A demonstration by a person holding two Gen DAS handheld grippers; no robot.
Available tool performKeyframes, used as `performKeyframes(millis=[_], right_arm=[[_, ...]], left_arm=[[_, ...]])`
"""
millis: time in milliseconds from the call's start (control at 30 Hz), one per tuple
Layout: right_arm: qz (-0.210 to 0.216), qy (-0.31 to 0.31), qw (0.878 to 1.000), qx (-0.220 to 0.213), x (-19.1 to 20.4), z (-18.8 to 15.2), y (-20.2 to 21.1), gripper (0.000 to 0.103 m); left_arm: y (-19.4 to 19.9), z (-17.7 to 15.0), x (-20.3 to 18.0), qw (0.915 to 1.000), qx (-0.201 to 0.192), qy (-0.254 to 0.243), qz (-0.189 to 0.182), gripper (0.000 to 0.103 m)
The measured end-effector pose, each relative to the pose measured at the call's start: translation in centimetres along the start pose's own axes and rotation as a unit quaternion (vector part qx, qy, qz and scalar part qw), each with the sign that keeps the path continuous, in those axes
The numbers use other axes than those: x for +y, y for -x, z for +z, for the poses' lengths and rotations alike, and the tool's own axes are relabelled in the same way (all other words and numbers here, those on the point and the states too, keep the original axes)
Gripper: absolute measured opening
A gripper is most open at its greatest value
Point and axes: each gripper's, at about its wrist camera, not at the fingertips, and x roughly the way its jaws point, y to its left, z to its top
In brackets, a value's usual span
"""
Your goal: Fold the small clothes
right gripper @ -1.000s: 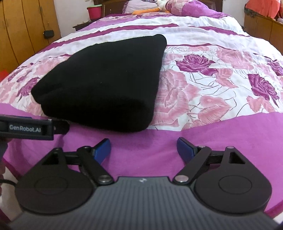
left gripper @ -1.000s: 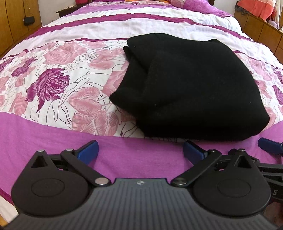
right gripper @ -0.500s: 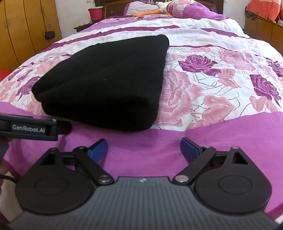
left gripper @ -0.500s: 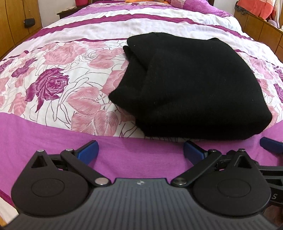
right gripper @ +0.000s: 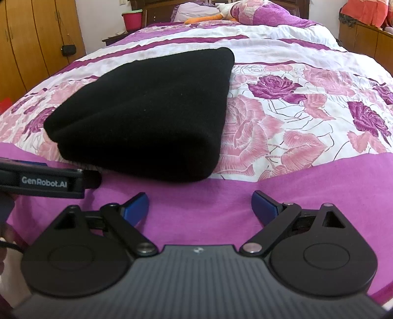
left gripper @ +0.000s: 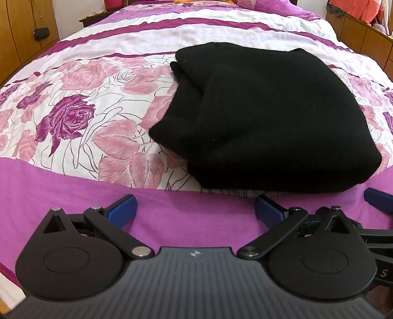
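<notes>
A black knit garment (left gripper: pixel 265 117) lies folded into a thick pad on the floral bedspread; in the right wrist view the same garment (right gripper: pixel 152 112) sits left of centre. My left gripper (left gripper: pixel 196 208) hovers over the purple band just short of its near edge, open, with nothing between its blue pads. My right gripper (right gripper: pixel 200 205) is also open and empty, over the purple band to the right of the garment's near corner. One blue fingertip (left gripper: pixel 378 200) of the right gripper shows at the left view's right edge.
The bed (right gripper: pixel 307 117) with its pink and purple rose cover stretches away to pillows (right gripper: pixel 258 12) at the head. Wooden wardrobes (right gripper: pixel 29 44) stand on the left, a low cabinet (left gripper: pixel 363 32) on the right. A red bucket (right gripper: pixel 132 19) sits on a side table.
The right gripper's jaws have spread a little wider. The garment and both hands have stayed where they were.
</notes>
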Motion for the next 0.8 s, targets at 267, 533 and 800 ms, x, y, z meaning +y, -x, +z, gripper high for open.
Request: performKeyframes(millis=[267, 533, 800], right_arm=[[0.001, 0.000, 1.000, 0.001, -0.01, 0.03, -0.05, 0.094], [0.010, -0.009, 1.000, 0.001, -0.41, 0.11, -0.10, 0.094], [0.011, -0.011, 1.000, 0.002, -0.43, 0.15, -0.16, 0.094]], left_arm=[[-0.11, -0.01, 0.01, 1.0000, 0.000, 0.000, 0.001, 0.103], [-0.10, -0.06, -0.06, 1.0000, 0.000, -0.001, 0.002, 0.103], [-0.10, -0.04, -0.06, 1.0000, 0.000, -0.001, 0.002, 0.103]])
